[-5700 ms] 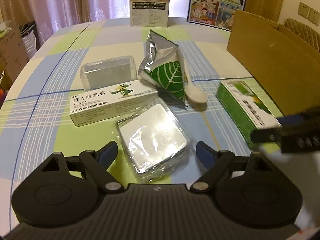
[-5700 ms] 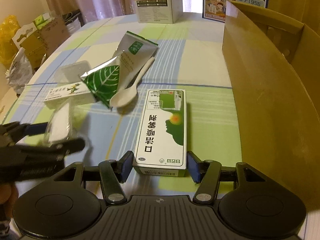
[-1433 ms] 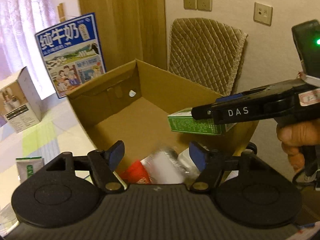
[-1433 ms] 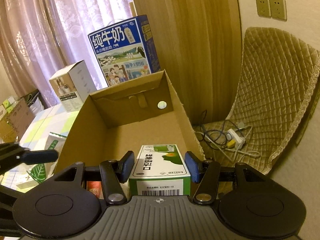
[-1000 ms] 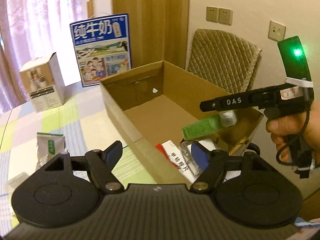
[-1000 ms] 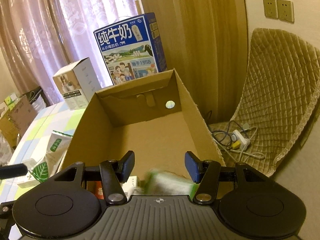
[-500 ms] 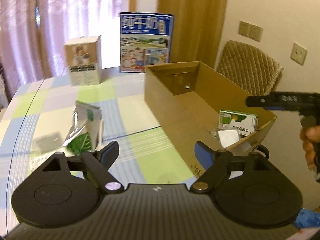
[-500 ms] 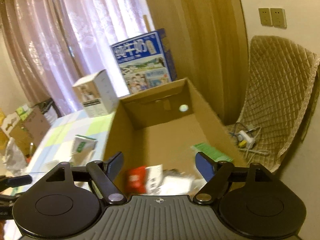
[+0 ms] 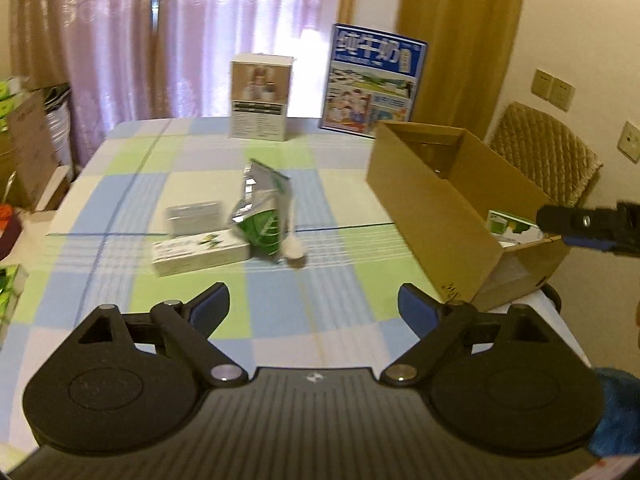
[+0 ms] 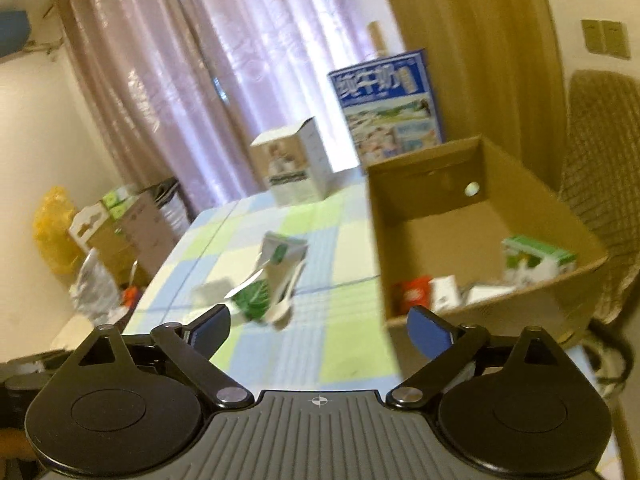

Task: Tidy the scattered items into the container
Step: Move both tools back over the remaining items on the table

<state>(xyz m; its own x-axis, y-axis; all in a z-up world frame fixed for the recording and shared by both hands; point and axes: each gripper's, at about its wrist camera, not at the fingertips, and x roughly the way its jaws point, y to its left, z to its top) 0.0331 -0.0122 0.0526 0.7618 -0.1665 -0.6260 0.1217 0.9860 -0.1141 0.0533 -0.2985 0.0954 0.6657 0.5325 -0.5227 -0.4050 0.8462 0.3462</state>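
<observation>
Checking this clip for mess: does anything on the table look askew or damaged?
Nothing spilled or broken. The crumpled silver-and-green foil pouch lies torn open, overlapping a white plastic spoon, beside a long white medicine box on the checked tablecloth, outside the brown cardboard box.

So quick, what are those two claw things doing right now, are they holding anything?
Left gripper: jaws open, just been widening, holding nothing.
Right gripper: jaws open, just been widening, holding nothing.

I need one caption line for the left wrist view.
Open left hand-held gripper faces foil pouches on the checked tablecloth, beside the brown cardboard box.
</observation>
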